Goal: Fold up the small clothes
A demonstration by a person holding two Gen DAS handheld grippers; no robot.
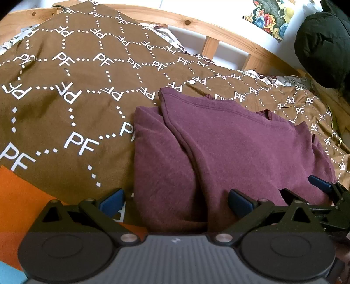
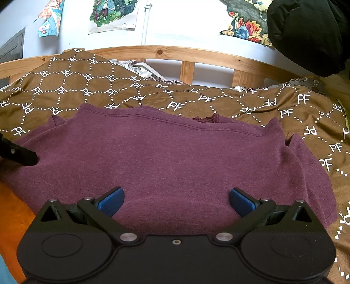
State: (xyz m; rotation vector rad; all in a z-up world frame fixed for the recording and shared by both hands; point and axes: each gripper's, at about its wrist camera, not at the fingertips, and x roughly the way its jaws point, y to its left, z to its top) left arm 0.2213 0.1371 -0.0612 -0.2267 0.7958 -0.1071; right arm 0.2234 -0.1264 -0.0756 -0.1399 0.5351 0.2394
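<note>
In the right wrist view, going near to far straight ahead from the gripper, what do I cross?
right gripper, open → maroon garment → brown PF-print bedspread → wooden bed rail → white wall with posters.

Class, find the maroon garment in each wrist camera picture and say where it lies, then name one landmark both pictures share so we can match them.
Left wrist view: the maroon garment fills the lower centre and right, lying on the brown PF-patterned bedspread.
Right wrist view: the maroon garment spans the middle, just beyond the open right gripper.
Shared landmark: the wooden bed rail behind the bedspread.
</note>
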